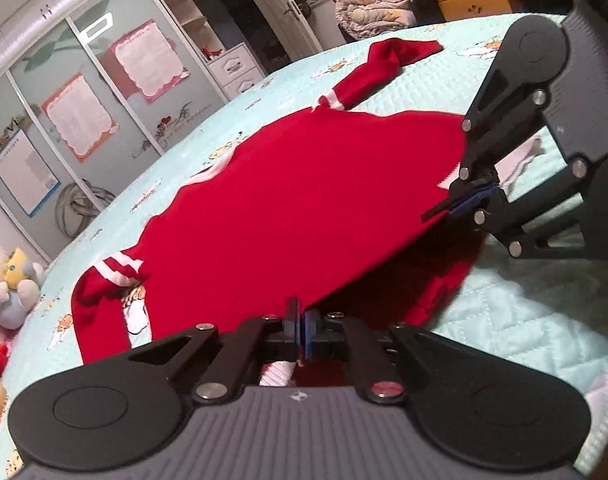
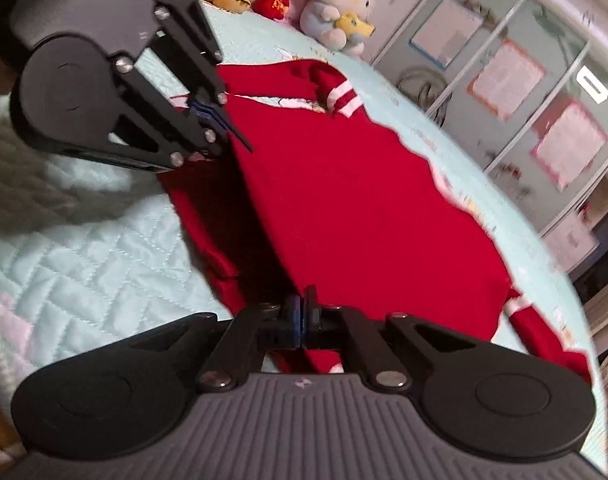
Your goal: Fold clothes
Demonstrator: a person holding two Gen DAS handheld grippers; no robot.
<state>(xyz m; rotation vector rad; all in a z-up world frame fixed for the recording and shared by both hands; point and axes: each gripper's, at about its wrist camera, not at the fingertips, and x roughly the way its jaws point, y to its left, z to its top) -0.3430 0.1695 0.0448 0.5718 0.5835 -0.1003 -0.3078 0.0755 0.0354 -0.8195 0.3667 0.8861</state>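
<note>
1. A red sweater (image 1: 304,200) is spread on the quilted bed (image 1: 524,320). Its near edge is raised off the quilt, with a darker layer of the same sweater showing beneath.
2. The left hand-held gripper (image 1: 301,320) is pressed together on one corner of that raised edge. The right hand-held gripper (image 2: 301,318) is likewise pinching the other corner, so the edge is stretched between them.
3. The step in hand is judged to be a fold of the near edge over the body of the sweater. Both corners would need to be carried level and together toward the sweater's far side, then laid down flat before release.
4. Beyond the sweater's body, one striped sleeve (image 1: 380,64) is twisted outward. The other sleeve (image 2: 340,92) is bunched beside the body, toward the plush toys (image 2: 344,4).
5. Bare quilt is seen around the sweater on all sides, so open room is left for the fold. The bed's edge lies past the toys.
</note>
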